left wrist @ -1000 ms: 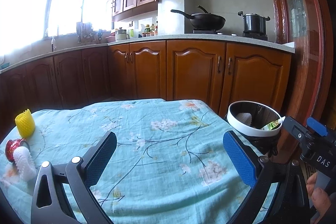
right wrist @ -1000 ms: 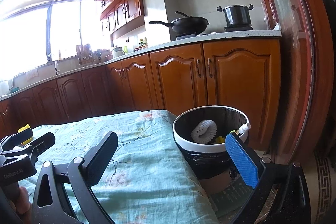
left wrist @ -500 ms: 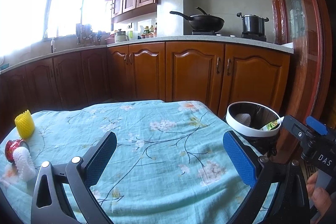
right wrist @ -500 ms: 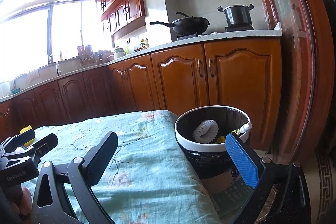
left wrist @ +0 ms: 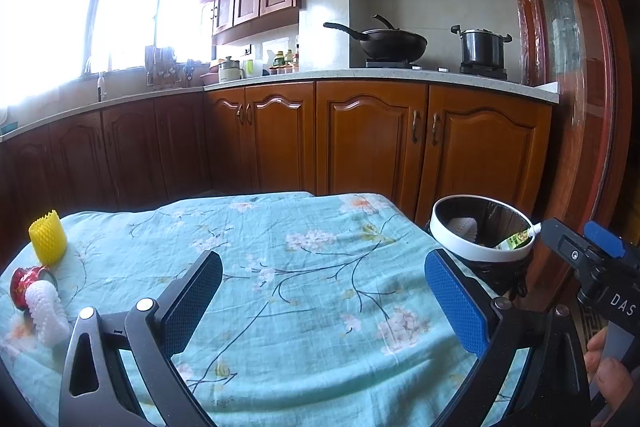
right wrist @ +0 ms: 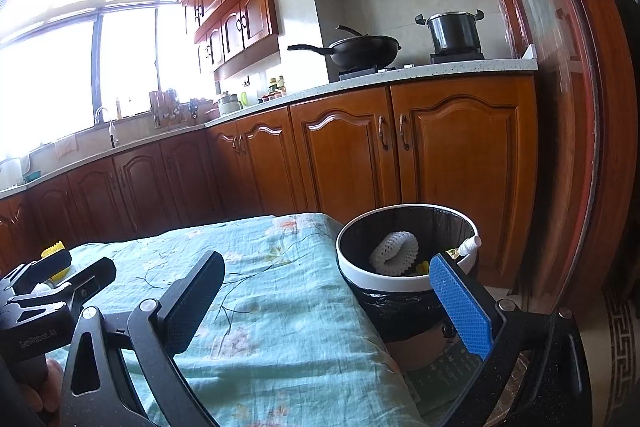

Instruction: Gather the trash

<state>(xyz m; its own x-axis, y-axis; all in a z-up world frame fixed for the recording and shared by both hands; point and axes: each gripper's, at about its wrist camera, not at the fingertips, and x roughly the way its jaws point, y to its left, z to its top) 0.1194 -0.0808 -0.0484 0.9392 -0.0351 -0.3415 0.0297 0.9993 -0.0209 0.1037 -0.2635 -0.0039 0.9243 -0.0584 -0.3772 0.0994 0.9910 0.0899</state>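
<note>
1. Both grippers are released and carry nothing: the left gripper (left wrist: 323, 298) and the right gripper (right wrist: 328, 301) have their jaws wide apart.
2. In the trash bin (right wrist: 404, 281) just beside the table already lie a white foam net (right wrist: 394, 253) and a small tube (left wrist: 516, 237).
3. On the tablecloth (left wrist: 300, 267), at its left edge, three pieces are left: a yellow foam net (left wrist: 48, 237), a red wrapper (left wrist: 28, 277) and a white foam sleeve (left wrist: 46, 313).
4. Both grippers hover level over the near table edge, pointing forward.
</note>
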